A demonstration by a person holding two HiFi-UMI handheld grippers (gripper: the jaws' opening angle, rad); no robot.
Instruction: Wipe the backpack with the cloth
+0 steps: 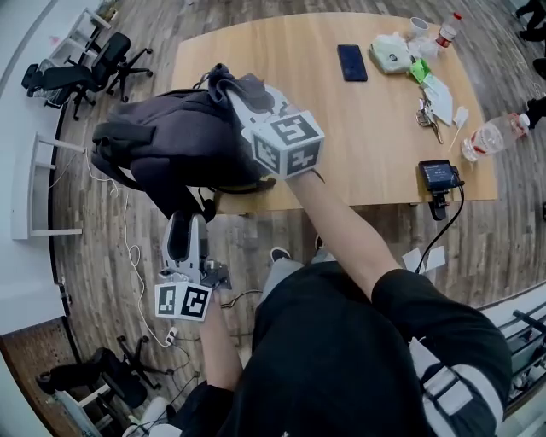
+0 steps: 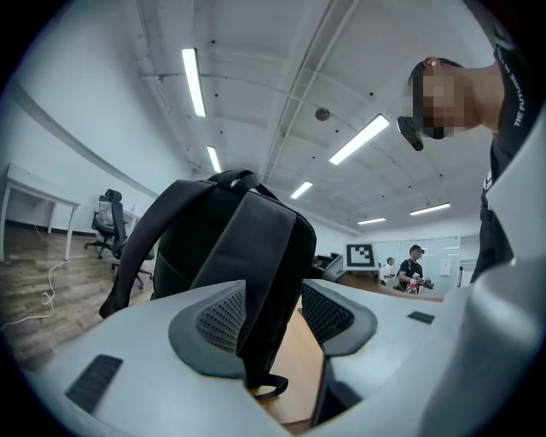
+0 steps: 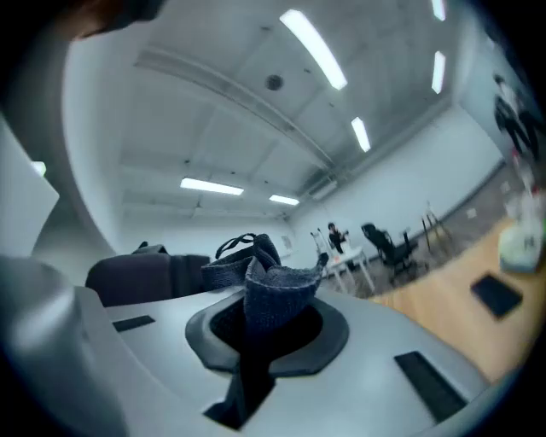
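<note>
A dark backpack [image 1: 171, 145] stands at the wooden table's [image 1: 375, 162] front left corner; the left gripper view shows the same backpack [image 2: 205, 247] upright ahead. One of its straps [image 2: 269, 282] hangs down between the jaws of my left gripper [image 2: 271, 300]. It lies against the left pad, and a gap shows before the right pad. Seen from the head, the left gripper [image 1: 186, 224] sits just below the bag. My right gripper [image 1: 235, 94] is over the bag's top, shut on a dark grey-blue cloth [image 3: 275, 294]; that cloth [image 1: 243, 84] bunches up there.
On the table lie a phone [image 1: 351, 62], a white pouch [image 1: 392, 53], a cup [image 1: 418, 26], keys [image 1: 426, 115], a plastic bottle [image 1: 488, 136] and a small screen device [image 1: 437, 175]. Office chairs [image 1: 102, 64] stand at the left, and a cable [image 1: 130, 252] runs over the floor.
</note>
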